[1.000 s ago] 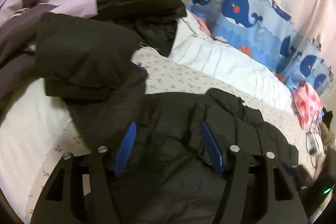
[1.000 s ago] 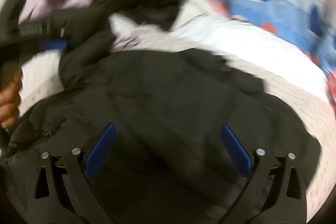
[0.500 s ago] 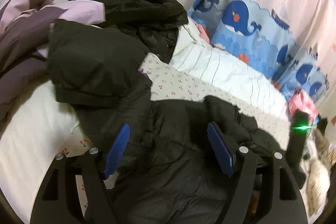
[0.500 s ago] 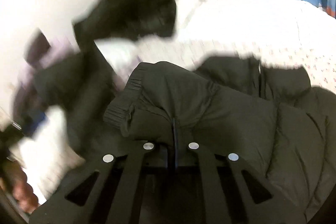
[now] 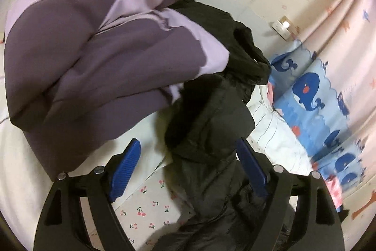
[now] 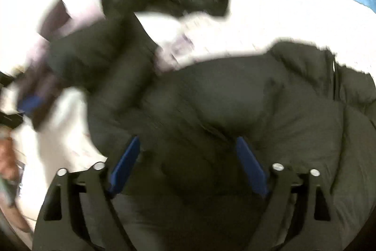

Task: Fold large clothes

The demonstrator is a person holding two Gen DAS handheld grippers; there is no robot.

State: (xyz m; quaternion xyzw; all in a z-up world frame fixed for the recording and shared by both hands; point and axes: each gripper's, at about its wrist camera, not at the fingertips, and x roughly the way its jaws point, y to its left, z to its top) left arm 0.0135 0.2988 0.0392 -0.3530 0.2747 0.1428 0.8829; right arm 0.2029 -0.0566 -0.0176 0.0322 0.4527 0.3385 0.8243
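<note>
A large black puffer jacket lies spread on the bed. Its hood and upper part run up between my left gripper's fingers. My left gripper is open, with the jacket fabric between its blue pads but not pinched. My right gripper is open and hovers just above the jacket's body; this view is motion-blurred. The left gripper's blue pad and a hand show at the far left of the right wrist view.
A purple and lilac quilt is heaped at the left. Another black garment lies behind it against the wall. The bed has a cherry-print sheet and a striped white cover. A whale-print curtain hangs at the right.
My right gripper was shut on the jacket's cuff half a second ago and is now open above the jacket. My left gripper has swung left toward the quilt and hood, still open.
</note>
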